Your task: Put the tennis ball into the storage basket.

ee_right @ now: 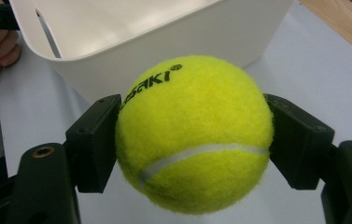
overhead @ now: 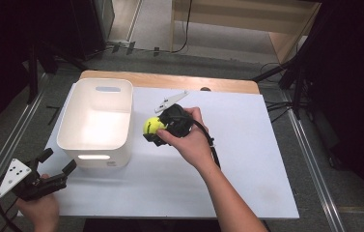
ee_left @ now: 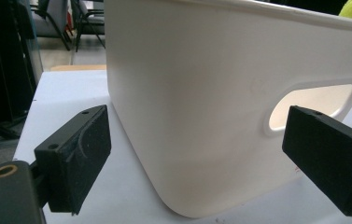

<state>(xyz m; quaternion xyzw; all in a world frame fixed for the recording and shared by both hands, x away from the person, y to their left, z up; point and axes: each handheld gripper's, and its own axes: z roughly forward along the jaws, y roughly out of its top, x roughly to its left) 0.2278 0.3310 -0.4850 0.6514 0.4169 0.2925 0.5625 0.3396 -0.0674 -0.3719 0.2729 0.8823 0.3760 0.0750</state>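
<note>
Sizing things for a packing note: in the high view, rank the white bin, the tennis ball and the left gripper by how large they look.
1. white bin, clearly largest.
2. left gripper; it sits nearer the camera, so its lead over the ball is less sure.
3. tennis ball, smallest, partly covered by the right gripper.

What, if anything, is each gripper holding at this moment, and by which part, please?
The right gripper clamps the tennis ball across its middle, one pad on each side. The left gripper is open and holds nothing.
</note>
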